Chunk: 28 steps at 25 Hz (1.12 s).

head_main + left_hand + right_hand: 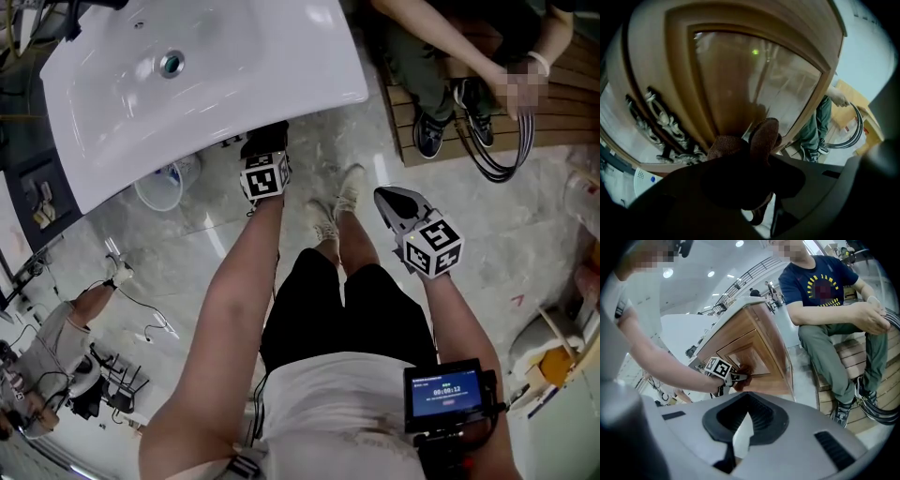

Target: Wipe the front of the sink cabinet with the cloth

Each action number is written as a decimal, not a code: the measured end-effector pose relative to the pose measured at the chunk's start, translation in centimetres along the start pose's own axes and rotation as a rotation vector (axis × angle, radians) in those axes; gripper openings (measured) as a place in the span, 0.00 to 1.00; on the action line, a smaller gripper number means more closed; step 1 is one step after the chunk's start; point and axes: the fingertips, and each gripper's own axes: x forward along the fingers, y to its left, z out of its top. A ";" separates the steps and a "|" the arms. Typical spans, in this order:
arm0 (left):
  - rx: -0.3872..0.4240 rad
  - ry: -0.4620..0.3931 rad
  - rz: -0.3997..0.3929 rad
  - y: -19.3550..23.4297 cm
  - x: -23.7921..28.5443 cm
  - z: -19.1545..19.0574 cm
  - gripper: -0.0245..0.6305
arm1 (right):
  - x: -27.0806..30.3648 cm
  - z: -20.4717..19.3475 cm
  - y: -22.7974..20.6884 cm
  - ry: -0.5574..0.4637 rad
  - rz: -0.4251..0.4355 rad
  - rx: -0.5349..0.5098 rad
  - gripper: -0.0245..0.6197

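Observation:
The sink cabinet's front is a brown wooden door panel (740, 70), also seen from the side in the right gripper view as the wooden cabinet (757, 350) under the white sink top (216, 103). My left gripper (750, 157) is shut on a brown cloth (757, 138), whose bunched end is held close against the lower part of the panel. From above, the left gripper (263, 173) sits tucked under the sink's front edge. In the right gripper view the left gripper (732, 376) holds the cloth (742, 374) at the door. My right gripper (744, 420) hangs shut and holds nothing, away from the cabinet (392, 199).
A person sits on a wooden bench (562, 103) to the right, holding black hoops (497, 159). A white bucket (164, 186) stands under the sink. Dark ornamental metalwork (661, 126) runs left of the door. My own feet (336, 208) stand on the marble floor.

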 end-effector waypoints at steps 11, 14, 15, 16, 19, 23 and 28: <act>0.016 0.044 0.143 6.8 -2.7 -2.8 0.25 | 0.5 -0.4 0.5 0.007 0.018 -0.002 0.06; -0.070 0.052 0.181 7.4 -2.9 -3.8 0.25 | 0.3 -0.2 0.1 0.001 0.015 -0.001 0.06; -0.093 0.053 0.187 7.5 -2.8 -4.2 0.25 | 0.2 -0.2 -0.3 -0.002 0.014 -0.002 0.06; -0.106 0.054 0.184 7.4 -2.6 -4.5 0.25 | 0.1 -0.2 -0.6 -0.005 0.012 -0.004 0.06; -0.089 0.051 0.149 6.5 -1.7 -3.8 0.25 | 0.0 0.7 -1.6 -0.022 0.013 -0.006 0.06; -0.043 0.043 0.137 5.1 -1.1 -1.5 0.25 | 0.6 1.8 -2.2 -0.026 0.039 -0.014 0.06; 0.009 0.027 0.089 3.2 0.4 -0.3 0.25 | 1.2 2.4 -1.8 -0.014 0.058 -0.046 0.06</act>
